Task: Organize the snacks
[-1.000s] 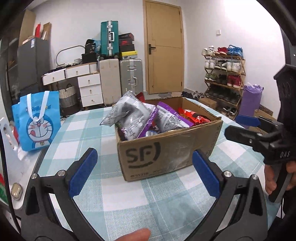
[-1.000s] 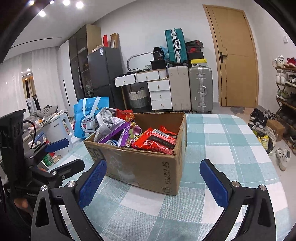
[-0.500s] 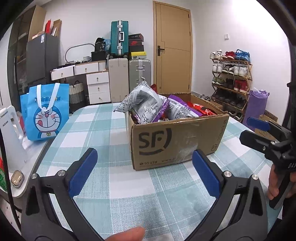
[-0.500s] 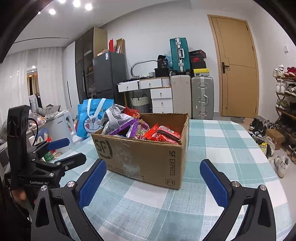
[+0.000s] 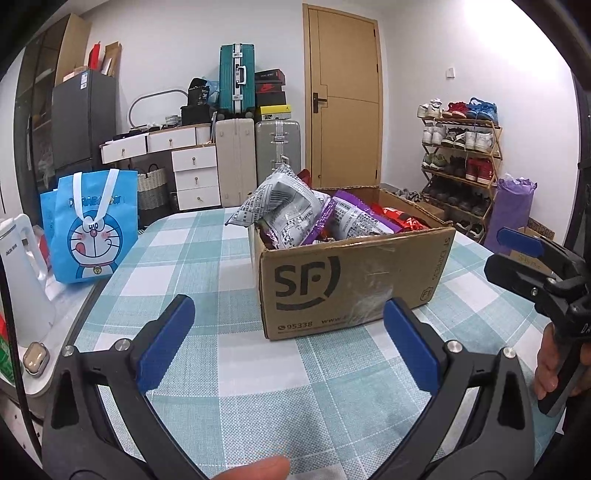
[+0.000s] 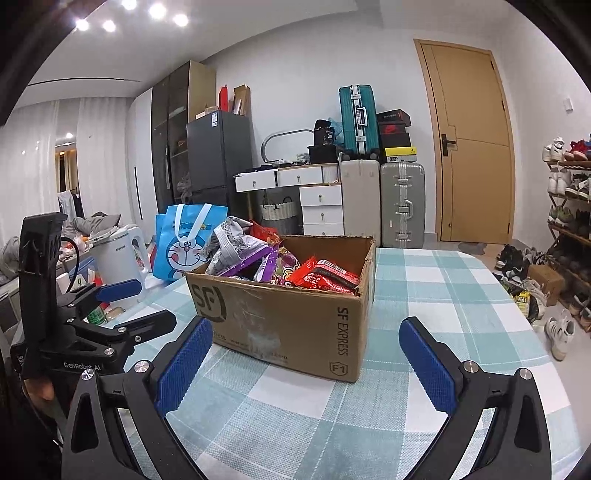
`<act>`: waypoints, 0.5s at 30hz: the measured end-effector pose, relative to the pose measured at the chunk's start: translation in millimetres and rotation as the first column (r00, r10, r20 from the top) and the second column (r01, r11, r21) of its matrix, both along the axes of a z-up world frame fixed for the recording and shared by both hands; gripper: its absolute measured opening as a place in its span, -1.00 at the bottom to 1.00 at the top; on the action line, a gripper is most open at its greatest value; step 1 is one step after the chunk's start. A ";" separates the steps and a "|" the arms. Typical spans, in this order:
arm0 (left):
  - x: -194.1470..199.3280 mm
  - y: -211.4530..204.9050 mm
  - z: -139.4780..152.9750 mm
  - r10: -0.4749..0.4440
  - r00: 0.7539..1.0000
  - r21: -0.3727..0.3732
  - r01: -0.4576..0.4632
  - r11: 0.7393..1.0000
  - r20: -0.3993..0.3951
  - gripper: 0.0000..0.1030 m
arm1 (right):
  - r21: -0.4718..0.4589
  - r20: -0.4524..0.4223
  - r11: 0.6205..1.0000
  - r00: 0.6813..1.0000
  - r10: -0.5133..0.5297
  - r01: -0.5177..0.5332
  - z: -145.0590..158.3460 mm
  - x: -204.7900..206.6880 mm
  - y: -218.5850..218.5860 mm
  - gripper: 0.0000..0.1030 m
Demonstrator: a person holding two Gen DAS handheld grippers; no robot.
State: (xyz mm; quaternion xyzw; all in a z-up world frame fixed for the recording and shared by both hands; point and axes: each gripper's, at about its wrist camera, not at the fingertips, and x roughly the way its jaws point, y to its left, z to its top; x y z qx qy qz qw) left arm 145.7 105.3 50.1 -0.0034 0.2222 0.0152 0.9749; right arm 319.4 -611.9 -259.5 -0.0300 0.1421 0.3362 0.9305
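- Both your left gripper [image 5: 288,341] and right gripper [image 6: 304,363] gape wide, empty, short of the box [image 5: 351,280].
- Snack bags [image 5: 284,210] heaped inside the box — light, crinkly, slippery; pinch a sealed edge.

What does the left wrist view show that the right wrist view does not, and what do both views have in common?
Only the left wrist view shows the small earbud case at the counter edge, the purple bag by the shoe rack, and a fingertip at the bottom edge.

Only the right wrist view shows the ceiling lights, the white curtains and loose shoes on the floor.

Both show the SF cardboard box full of snack packets on the checked tablecloth, the blue cartoon bag, and both grippers open, left gripper and right gripper.
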 end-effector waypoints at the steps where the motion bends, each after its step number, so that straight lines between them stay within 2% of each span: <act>1: 0.3 0.2 -0.1 0.001 1.000 0.000 -0.001 1.000 0.000 0.98 | 0.001 -0.001 1.000 1.000 0.000 0.000 -0.1 0.4 0.1 0.99; 15: -1.2 -0.7 1.7 0.008 1.000 0.001 -0.008 1.000 0.012 0.98 | 0.016 -0.013 1.000 1.000 -0.002 0.003 -0.8 2.3 0.5 0.99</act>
